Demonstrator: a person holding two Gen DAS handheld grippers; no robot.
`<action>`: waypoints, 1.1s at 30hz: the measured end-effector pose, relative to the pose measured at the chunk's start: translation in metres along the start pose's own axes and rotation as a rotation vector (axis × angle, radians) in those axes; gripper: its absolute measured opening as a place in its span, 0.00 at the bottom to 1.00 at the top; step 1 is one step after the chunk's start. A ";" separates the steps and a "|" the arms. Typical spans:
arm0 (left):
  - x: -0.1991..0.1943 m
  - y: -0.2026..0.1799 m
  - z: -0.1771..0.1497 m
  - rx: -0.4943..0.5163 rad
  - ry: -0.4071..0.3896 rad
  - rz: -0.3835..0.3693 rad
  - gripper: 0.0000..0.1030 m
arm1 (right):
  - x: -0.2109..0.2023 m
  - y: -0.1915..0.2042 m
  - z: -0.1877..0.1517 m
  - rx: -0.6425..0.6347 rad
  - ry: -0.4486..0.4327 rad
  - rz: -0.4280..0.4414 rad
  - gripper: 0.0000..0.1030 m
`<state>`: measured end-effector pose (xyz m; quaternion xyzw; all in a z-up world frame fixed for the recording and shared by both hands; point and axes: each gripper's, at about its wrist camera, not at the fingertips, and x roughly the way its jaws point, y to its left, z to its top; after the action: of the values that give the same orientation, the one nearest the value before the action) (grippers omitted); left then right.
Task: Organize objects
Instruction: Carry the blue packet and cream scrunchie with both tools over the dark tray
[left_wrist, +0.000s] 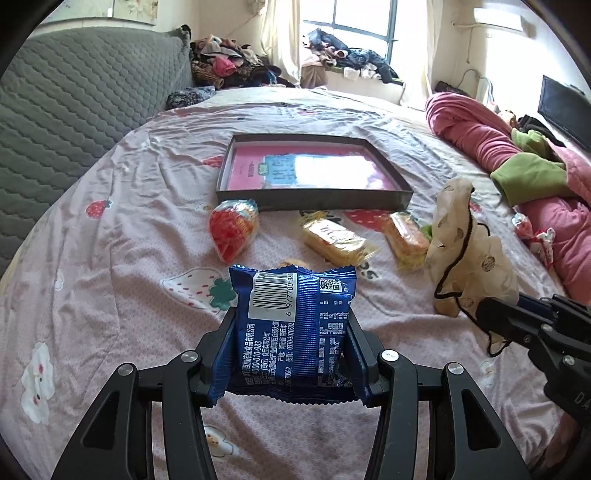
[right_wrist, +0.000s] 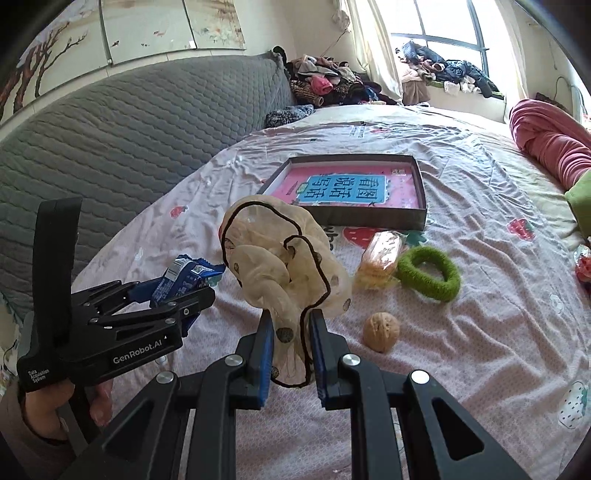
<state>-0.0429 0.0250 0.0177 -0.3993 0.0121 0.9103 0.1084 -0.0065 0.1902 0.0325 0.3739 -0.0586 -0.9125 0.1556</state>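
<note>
My left gripper (left_wrist: 291, 325) is shut on a blue snack packet (left_wrist: 295, 325) and holds it above the bed; it also shows in the right wrist view (right_wrist: 184, 280). My right gripper (right_wrist: 291, 328) is shut on a cream scrunchie with black trim (right_wrist: 280, 266), lifted off the sheet; the scrunchie shows in the left wrist view (left_wrist: 465, 251) too. A shallow dark box (left_wrist: 314, 195) with a pink book inside (right_wrist: 343, 188) lies ahead. On the sheet lie a red snack bag (left_wrist: 232, 229), two yellow cake packets (left_wrist: 332, 240) (left_wrist: 406, 236), a green hair ring (right_wrist: 428, 273) and a walnut (right_wrist: 380, 330).
A grey quilted headboard (right_wrist: 129, 147) runs along the left. A pink and green quilt (left_wrist: 517, 166) is heaped on the right. Clothes are piled by the window (left_wrist: 351, 55). A small red wrapped item (right_wrist: 583, 266) lies at the far right.
</note>
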 end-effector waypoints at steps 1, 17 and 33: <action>0.000 -0.001 0.002 0.001 0.000 0.000 0.52 | 0.000 0.000 0.001 0.003 -0.001 0.002 0.19; -0.006 -0.013 0.037 0.000 -0.040 0.050 0.52 | -0.004 -0.007 0.020 0.024 -0.055 -0.054 0.19; -0.003 -0.016 0.118 0.005 -0.085 0.062 0.52 | -0.008 -0.021 0.089 0.027 -0.114 -0.069 0.19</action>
<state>-0.1232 0.0531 0.1018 -0.3597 0.0220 0.9292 0.0817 -0.0687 0.2121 0.0964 0.3253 -0.0669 -0.9361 0.1154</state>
